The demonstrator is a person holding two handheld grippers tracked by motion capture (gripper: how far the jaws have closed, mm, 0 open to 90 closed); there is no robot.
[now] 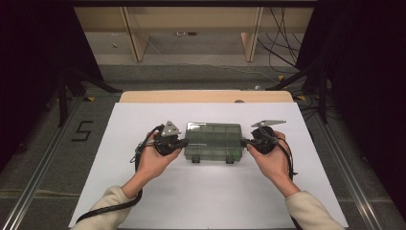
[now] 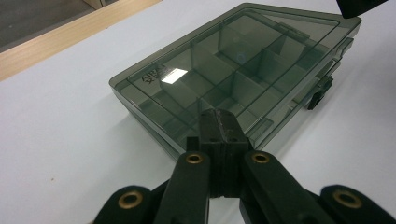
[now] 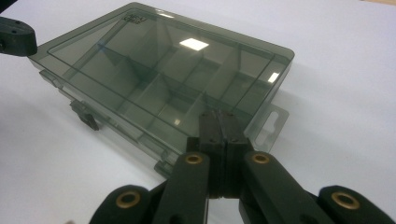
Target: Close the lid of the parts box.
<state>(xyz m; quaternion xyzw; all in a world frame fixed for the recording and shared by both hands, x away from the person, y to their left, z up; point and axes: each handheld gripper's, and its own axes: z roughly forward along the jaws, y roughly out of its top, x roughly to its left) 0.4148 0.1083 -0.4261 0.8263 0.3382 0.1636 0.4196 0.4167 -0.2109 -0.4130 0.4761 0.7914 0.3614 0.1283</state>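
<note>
From the high view, a smoky translucent plastic organizer box (image 1: 213,141) lies flat on a smooth white sheet (image 1: 206,196) that covers a pale wooden table (image 1: 206,96). The box is a shallow rectangle with internal dividers and two dark latches on the edge nearer the person. It sits directly between the two claws: the left gripper (image 1: 183,143) points at one short end, the right gripper (image 1: 244,142) at the opposite short end, each tip at or just beside the box wall. A bare hand wraps each black tool, cream sleeves show at the bottom edge, and a ribbed black cable trails from the left tool.

In the left gripper view, the left gripper (image 2: 218,122) has its matte black jaws pressed flat together with nothing between them. The closed tip overlaps the box's (image 2: 233,70) near short edge; whether it touches cannot be told. Beyond the tip the glossy lid shows a bright light reflection, embossed lettering, and rectangular compartments beneath. A latch sticks out on the side to the right of the tip.

In the right gripper view, the right gripper (image 3: 219,122) is likewise pressed together and pinches nothing. Just ahead of its tip is the box's (image 3: 154,70) short end, with a clear hanging tab with a slotted hole just to the right of the tip. The other gripper's dark tip sits at the far end.
</note>
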